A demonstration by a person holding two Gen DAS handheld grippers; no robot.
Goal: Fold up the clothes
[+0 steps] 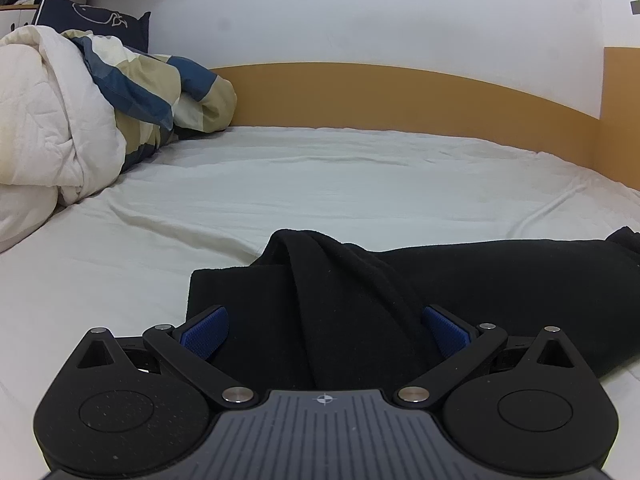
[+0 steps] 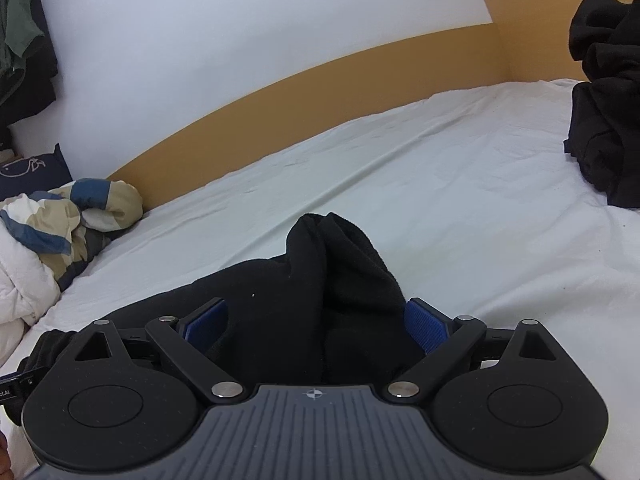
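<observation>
A white bed sheet (image 1: 360, 184) is spread across most of both frames, lightly creased, and is bordered at the back by an orange bed frame (image 1: 400, 92) under a pale wall (image 1: 360, 8). In the upper left of the left wrist view a white and blue-beige patterned duvet (image 1: 80, 112) is bunched up, with a dark blue pillow (image 1: 92, 20) seen behind it. At the right edge of the right wrist view a pile of black clothes (image 2: 604, 112) is heaped on the sheet, well apart from the grippers.

A black garment (image 1: 480, 280) is laid across the lower middle of both frames, on the sheet; in each view a raised fold of it is bunched up between the fingers.

The left gripper (image 1: 324, 332) is shown at the bottom centre of its frame with its blue pads (image 1: 206, 334) set wide apart, the black cloth lying between them. The right gripper (image 2: 320, 326) is likewise spread wide around a ridge of the same cloth. Whether the pads are actually pressed against the fabric cannot be judged, since black cloth hides their inner faces; neither pair appears closed on it.
</observation>
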